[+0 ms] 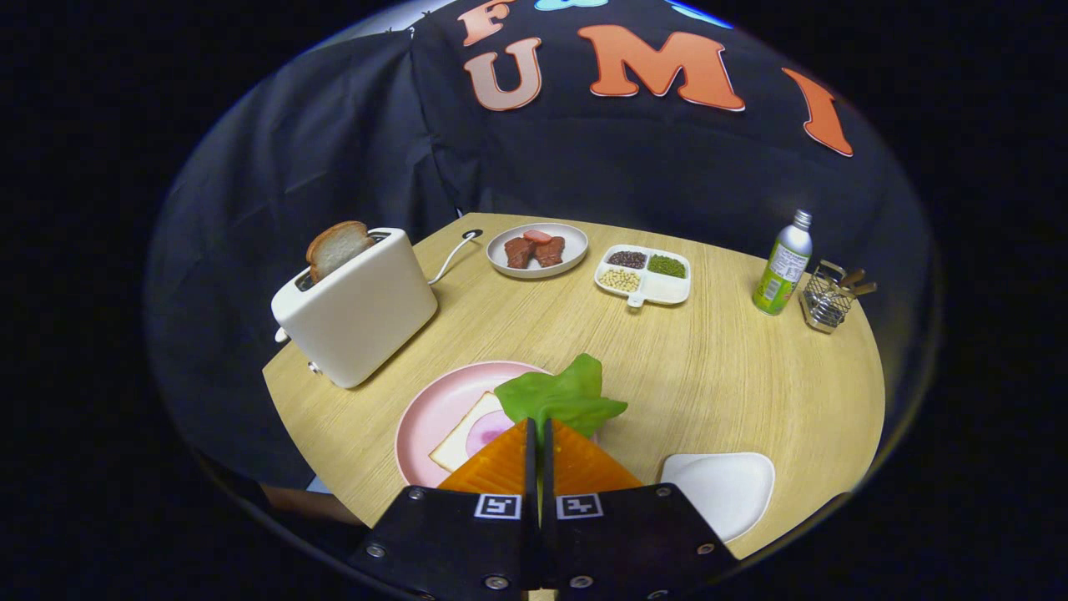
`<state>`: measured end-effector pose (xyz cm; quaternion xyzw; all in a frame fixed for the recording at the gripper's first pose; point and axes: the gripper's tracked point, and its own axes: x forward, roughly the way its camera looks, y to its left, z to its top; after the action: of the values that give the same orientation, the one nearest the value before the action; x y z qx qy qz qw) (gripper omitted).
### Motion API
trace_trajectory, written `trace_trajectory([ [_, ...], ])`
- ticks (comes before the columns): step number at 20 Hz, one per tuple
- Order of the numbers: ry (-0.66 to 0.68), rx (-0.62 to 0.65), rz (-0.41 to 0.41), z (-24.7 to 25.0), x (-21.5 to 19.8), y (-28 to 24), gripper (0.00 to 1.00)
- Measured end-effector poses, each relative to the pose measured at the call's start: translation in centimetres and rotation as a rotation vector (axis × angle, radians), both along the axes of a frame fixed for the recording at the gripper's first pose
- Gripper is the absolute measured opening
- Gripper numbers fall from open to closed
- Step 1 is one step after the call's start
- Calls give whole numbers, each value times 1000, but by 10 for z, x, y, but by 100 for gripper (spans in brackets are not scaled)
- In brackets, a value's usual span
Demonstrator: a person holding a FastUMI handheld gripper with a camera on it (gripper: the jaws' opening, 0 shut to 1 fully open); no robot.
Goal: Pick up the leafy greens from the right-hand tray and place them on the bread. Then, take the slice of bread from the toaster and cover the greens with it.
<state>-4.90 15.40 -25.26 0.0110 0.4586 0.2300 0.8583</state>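
The tongs [538, 426] pinched the leafy greens [561, 396] above the pink plate [430, 409], where a bread slice [464, 441] lay. On the surface [734, 367] around stood a toaster [357, 305] holding bread [337, 247], a meat plate [538, 249], a divided dish of beans [643, 274], a bottle [783, 264], its label unreadable, and a white tray [726, 488].

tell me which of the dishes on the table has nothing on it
The white tray beside the gripper, which is shut on the leafy greens. The pink plate holds bread, the round plate meat, the divided dish beans.
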Motion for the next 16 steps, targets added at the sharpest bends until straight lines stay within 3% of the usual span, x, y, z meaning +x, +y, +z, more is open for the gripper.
trace_trajectory([
  [9,67,60,103,-16,-17,51,1],
  [13,133,53,122,-38,-27,55,2],
  [16,111,0,108,-49,-18,46,2],
])
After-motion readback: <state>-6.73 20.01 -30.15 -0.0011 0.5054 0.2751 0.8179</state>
